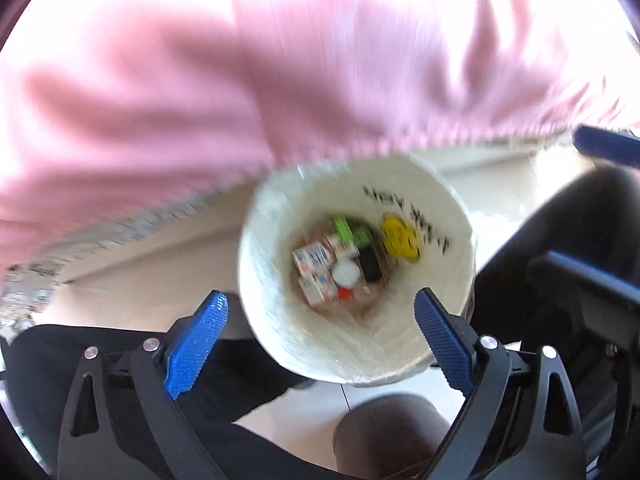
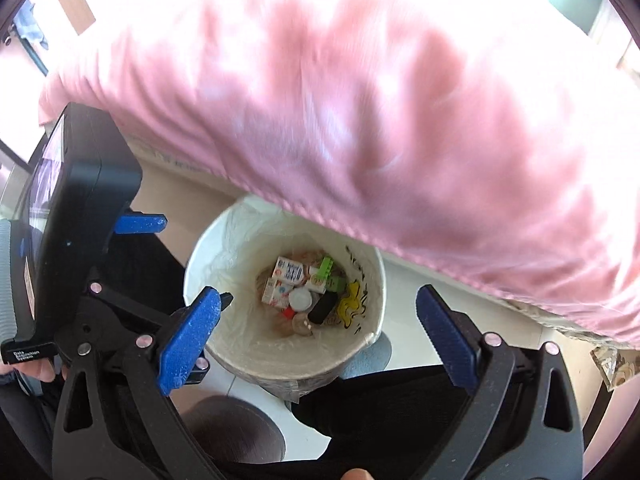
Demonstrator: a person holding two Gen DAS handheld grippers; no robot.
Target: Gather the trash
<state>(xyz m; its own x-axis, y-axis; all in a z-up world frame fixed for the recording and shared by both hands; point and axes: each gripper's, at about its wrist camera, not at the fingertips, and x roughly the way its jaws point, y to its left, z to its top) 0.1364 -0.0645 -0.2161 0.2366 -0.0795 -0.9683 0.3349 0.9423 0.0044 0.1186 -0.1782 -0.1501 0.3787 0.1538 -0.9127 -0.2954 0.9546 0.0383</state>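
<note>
A round bin (image 1: 264,312) lined with a white plastic bag stands on the floor below me. At its bottom lie white cartons (image 1: 316,264), a green piece (image 1: 344,230), a white cap (image 1: 346,272) and a black item (image 1: 370,266). My left gripper (image 1: 322,308) hangs open above the bin, holding nothing. In the right wrist view the same bin (image 2: 240,344) shows the cartons (image 2: 288,272) and the green piece (image 2: 326,268). My right gripper (image 2: 320,300) is open above it, also holding nothing. The left gripper's black body (image 2: 80,184) is beside it at the left.
A pink bedspread (image 1: 200,100) (image 2: 400,120) overhangs the far side of the bin. A person's black trouser legs (image 1: 120,340) (image 2: 400,408) flank the bin, with a brown shoe (image 1: 392,432) on the pale tiled floor (image 2: 404,276).
</note>
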